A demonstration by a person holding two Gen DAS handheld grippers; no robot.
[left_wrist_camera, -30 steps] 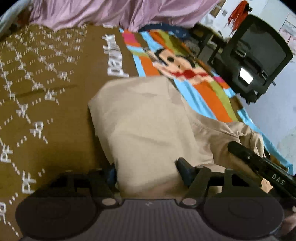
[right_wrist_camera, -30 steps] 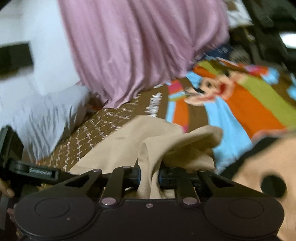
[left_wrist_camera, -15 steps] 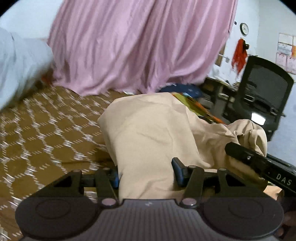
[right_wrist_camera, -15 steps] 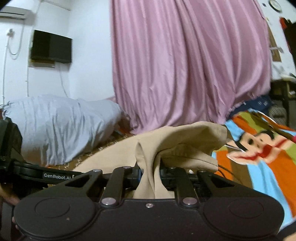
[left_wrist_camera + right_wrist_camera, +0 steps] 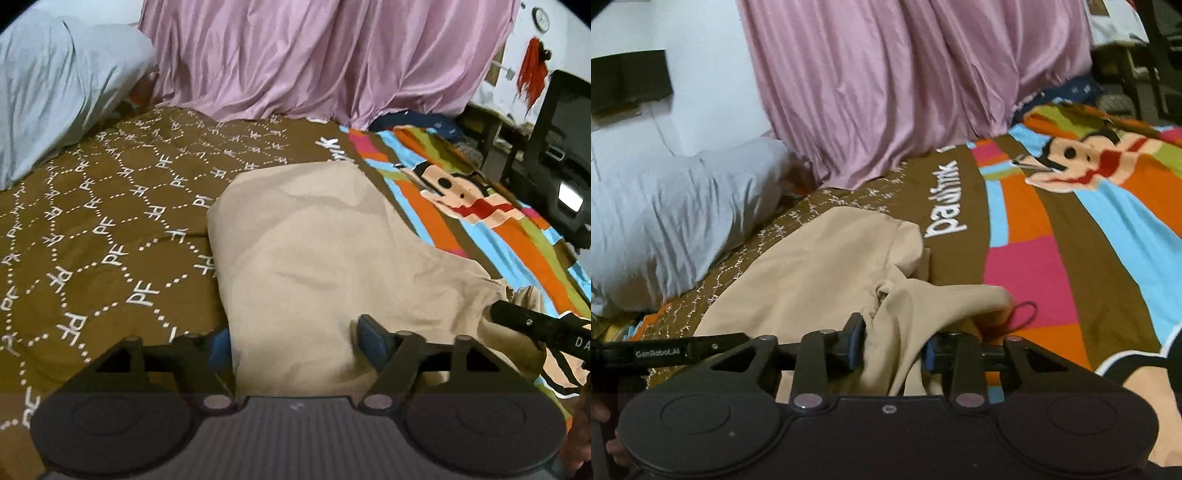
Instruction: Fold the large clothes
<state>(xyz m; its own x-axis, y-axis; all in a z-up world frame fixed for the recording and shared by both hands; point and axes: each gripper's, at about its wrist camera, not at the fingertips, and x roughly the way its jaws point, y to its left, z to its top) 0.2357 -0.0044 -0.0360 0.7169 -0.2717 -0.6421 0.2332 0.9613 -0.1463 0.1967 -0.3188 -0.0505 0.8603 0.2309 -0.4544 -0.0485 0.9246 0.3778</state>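
A large beige garment (image 5: 314,251) lies folded over on the bed cover (image 5: 110,221), its near edge bunched toward me. My left gripper (image 5: 291,339) straddles that near edge. Its jaws are opening and stand wide, with the cloth between them but the pads (image 5: 369,336) no longer pinching it. In the right wrist view the garment (image 5: 820,273) has a twisted fold running down between the fingers of my right gripper (image 5: 892,345). Those jaws are opening too, and the fold hangs loose between the blue pads (image 5: 855,339). Each gripper's black finger shows at the edge of the other's view.
The bed cover is brown with white marks on the left and has a bright cartoon print (image 5: 461,199) on the right. A grey pillow (image 5: 55,92) lies at the far left and a pink curtain (image 5: 314,55) hangs behind. A black office chair (image 5: 565,147) stands to the right. A thin black cord loop (image 5: 1023,314) lies beside the garment.
Both grippers carried the garment's edge forward, lifted, then came down so it now lies on the bed. Both pairs of jaws have widened and let the cloth go slack.
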